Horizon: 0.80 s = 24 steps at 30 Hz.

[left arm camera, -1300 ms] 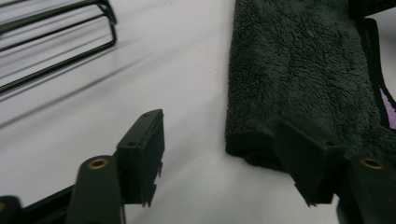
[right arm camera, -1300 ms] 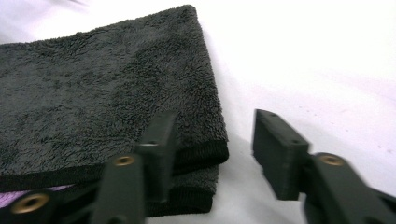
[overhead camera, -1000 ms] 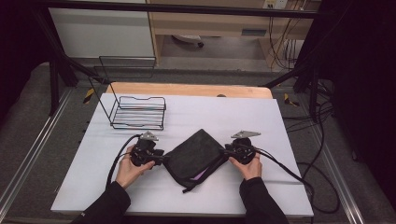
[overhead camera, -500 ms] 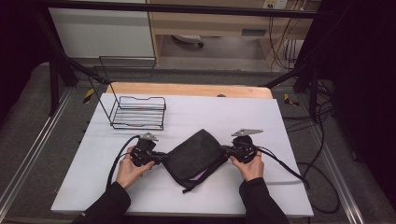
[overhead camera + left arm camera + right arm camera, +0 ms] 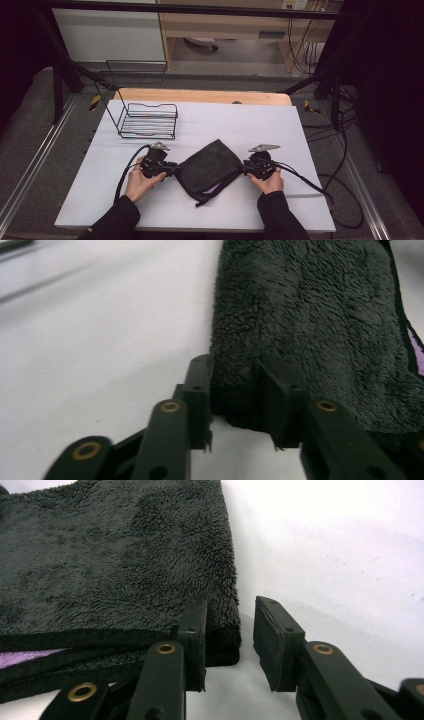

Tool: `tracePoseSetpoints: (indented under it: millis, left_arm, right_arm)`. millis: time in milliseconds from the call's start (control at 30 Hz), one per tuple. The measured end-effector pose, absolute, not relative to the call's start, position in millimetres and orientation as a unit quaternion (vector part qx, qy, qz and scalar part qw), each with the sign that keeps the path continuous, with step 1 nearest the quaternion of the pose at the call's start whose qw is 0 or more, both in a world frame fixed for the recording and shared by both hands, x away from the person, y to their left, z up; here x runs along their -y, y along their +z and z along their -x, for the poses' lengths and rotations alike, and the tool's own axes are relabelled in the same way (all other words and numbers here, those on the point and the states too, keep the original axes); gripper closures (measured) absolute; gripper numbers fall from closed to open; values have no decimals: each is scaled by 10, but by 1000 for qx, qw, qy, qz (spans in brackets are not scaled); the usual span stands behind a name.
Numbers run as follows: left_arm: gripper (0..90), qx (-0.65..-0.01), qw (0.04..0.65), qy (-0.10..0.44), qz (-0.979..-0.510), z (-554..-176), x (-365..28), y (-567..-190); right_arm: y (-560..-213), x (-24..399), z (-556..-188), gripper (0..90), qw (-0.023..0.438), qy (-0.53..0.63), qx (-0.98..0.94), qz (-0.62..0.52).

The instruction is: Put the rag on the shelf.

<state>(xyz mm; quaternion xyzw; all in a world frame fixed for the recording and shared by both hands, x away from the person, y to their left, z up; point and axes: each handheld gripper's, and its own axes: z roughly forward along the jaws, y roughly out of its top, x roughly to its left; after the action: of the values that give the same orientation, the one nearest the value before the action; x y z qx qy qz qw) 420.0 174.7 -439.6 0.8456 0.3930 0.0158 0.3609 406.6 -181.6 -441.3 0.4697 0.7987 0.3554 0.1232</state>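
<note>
On the white table (image 5: pixel 310 150), at about 6 o'clock from its middle, lies a folded dark towel (image 5: pixel 207 167), turned so its corners point like a diamond. A strip of purple lining peeks from its near edge, and a dark hem tail sticks out toward 7 o'clock.

The left gripper (image 5: pixel 170 168) sits at the towel's 9 o'clock corner, held in the person's left hand (image 5: pixel 140 181). In the left gripper view its 2 jaws stand narrow, having just been opening a little, with the towel's (image 5: pixel 310 325) hemmed corner between them; the corner fills the gap, but I cannot tell whether the pads (image 5: pixel 200 390) press on it.

The right gripper (image 5: pixel 246 169) sits at the towel's 3 o'clock corner, held in the right hand (image 5: pixel 269 182). In the right gripper view its jaws have also just been opening: the left one lies against the towel's (image 5: pixel 110 555) corner, the right pad (image 5: pixel 272 640) stands clear of it with bare table showing in the gap, so nothing is clamped.

At 10 o'clock from the towel, well apart from it, a black wire rack (image 5: pixel 147 120) stands upright near the table's far left edge. Cables (image 5: pixel 305 177) trail off from both grippers toward the table's edges.
</note>
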Motion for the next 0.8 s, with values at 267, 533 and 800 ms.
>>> tracePoseSetpoints:
  millis: [267,533,800]
  left_arm:
    - [807,-392,349,11,-851,-4160,-1718,-4354]
    - [820,-381,339,14,-860,-3982,-1753,-4282]
    - [822,-384,339,15,-859,-3682,-1861,-4261]
  right_arm:
    - [-4443,1803,-4101,789,85,363,-788,-489]
    - [-4417,1738,-4196,825,87,371,-801,-462]
    - [-4377,1552,-4284,830,95,368,-823,-422]
